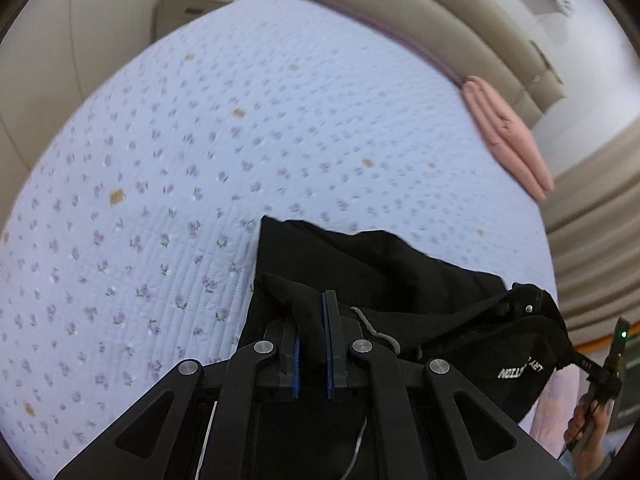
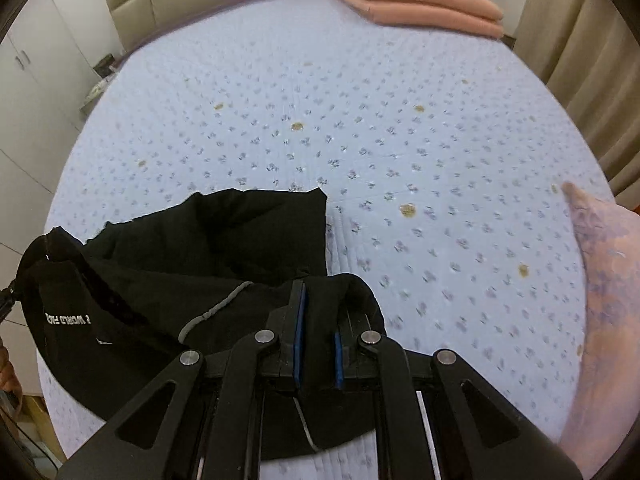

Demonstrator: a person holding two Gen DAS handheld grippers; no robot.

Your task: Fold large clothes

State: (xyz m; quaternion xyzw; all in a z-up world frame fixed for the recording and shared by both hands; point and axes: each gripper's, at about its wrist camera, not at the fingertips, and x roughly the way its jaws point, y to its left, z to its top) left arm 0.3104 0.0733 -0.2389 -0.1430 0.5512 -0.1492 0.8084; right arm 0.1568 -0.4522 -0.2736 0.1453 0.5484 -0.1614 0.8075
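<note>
Black garment point(image 1: 372, 264), a large dark piece with a grey drawcord point(image 1: 376, 330) and white lettering point(image 1: 520, 370), hangs bunched between the two grippers above the near edge of a bed, its far part lying on the quilt point(image 1: 240, 128). That quilt is pale lilac with small purple sprigs and a few brownish spots, and it covers nearly the whole bed. A padded beige headboard point(image 1: 420, 12) runs along the far side, with a folded pink blanket point(image 1: 508, 140) lying at the quilt's far edge. A bedside cabinet point(image 1: 188, 12) stands at one far corner, white cupboard doors point(image 2: 32, 80) line one wall, and beige curtains point(image 2: 568, 32) hang on the other. A pinkish patterned pillow point(image 2: 604, 280) sits at the right edge of the right wrist view.

The lettering is mirrored and partly folded under, so it cannot be read. Motion blur softens the quilt's far half. What kind of garment it is cannot be told from the bunched cloth.

The left gripper point(image 1: 311, 320) has its blue pads pressed together on a fold of the black cloth. The right gripper point(image 2: 320, 312) pinches another fold likewise, cloth draped over one finger. In the left wrist view a hand point(image 1: 588, 420) grips the other tool's handle at the lower right edge.
</note>
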